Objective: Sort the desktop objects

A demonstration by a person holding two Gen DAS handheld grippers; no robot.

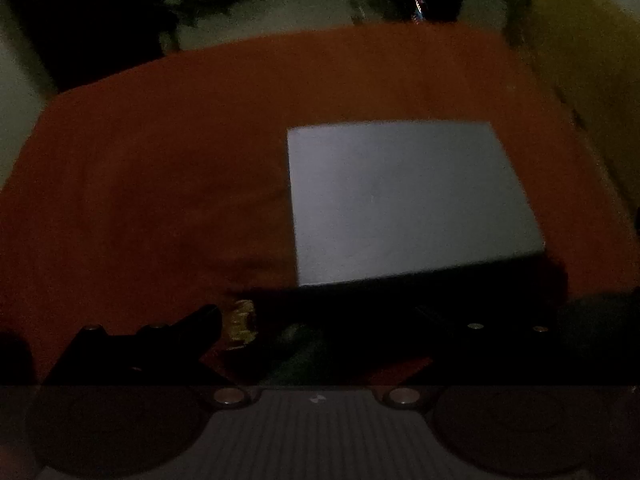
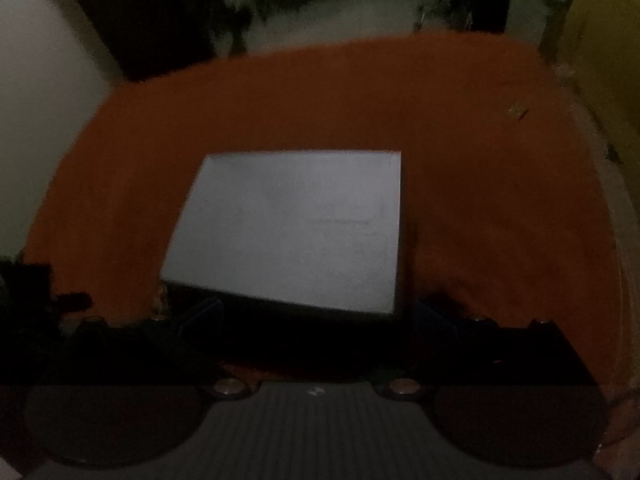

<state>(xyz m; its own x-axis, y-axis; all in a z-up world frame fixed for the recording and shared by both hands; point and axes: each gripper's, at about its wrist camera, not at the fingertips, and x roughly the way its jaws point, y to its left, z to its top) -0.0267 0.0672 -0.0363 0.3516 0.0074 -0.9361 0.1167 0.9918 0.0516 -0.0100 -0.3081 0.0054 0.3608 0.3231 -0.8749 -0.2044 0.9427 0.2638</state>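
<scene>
The scene is very dim. A grey rectangular box [image 1: 404,200] lies on an orange-red tablecloth [image 1: 160,160]; it also shows in the right wrist view [image 2: 296,228]. My left gripper [image 1: 320,320] is low over the cloth just in front of the box's near edge, its jaws wide apart. A small gold-coloured object [image 1: 240,320] lies by its left finger [image 1: 192,328]. My right gripper [image 2: 316,316] is at the box's near edge with its jaws spread wide. Its fingertips are lost in shadow.
A small gold item [image 2: 518,111] lies on the cloth at the far right. A yellow surface [image 2: 600,60] stands right of the table. Dark furniture and a pale floor [image 2: 360,12] lie beyond the far edge.
</scene>
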